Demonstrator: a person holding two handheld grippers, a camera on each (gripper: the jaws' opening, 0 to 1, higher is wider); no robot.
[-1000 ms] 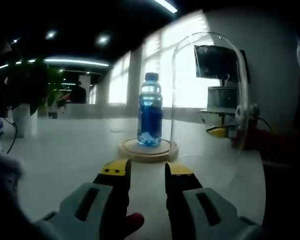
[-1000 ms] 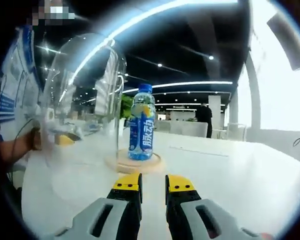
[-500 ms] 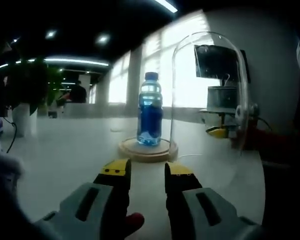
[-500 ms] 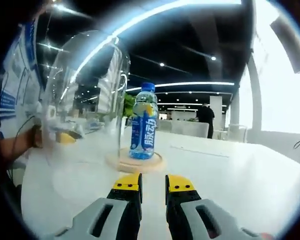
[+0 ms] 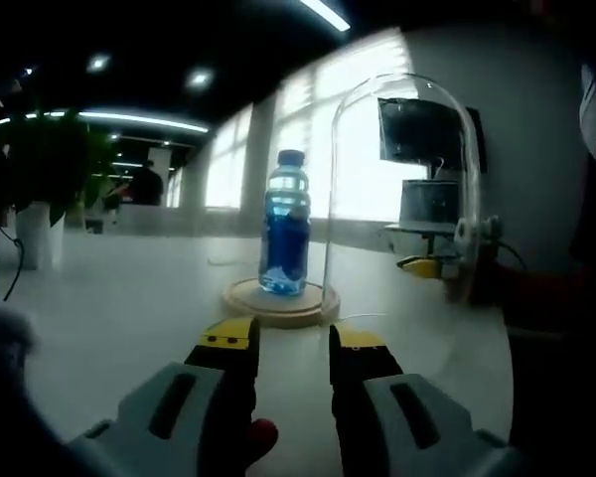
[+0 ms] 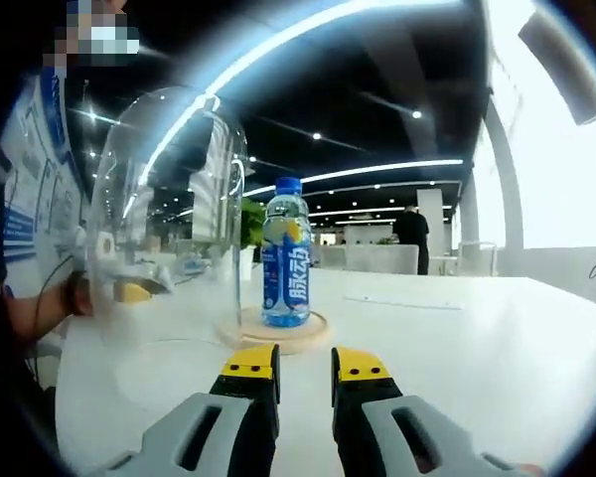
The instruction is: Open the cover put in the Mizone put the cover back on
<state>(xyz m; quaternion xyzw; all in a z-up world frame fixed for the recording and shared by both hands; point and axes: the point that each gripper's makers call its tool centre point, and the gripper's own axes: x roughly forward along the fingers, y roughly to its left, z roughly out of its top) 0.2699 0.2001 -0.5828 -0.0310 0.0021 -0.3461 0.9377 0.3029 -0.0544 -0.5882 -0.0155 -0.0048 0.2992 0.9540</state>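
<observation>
- The bottle (image 5: 284,223) stood on the base (image 5: 276,302), ahead of both grippers.
- The cover (image 6: 166,224) stood beside the base.
- Left gripper (image 5: 291,338) and right gripper (image 6: 305,362): jaws slightly apart, empty.

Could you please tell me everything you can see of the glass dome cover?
The glass dome cover is a tall, clear bell of what looks like glass, with a rounded top and an open bottom rim. It stands upright on the white table beside the round wooden base, not over it, so the Mizone bottle on that base is uncovered. Neither gripper touches it.
</observation>
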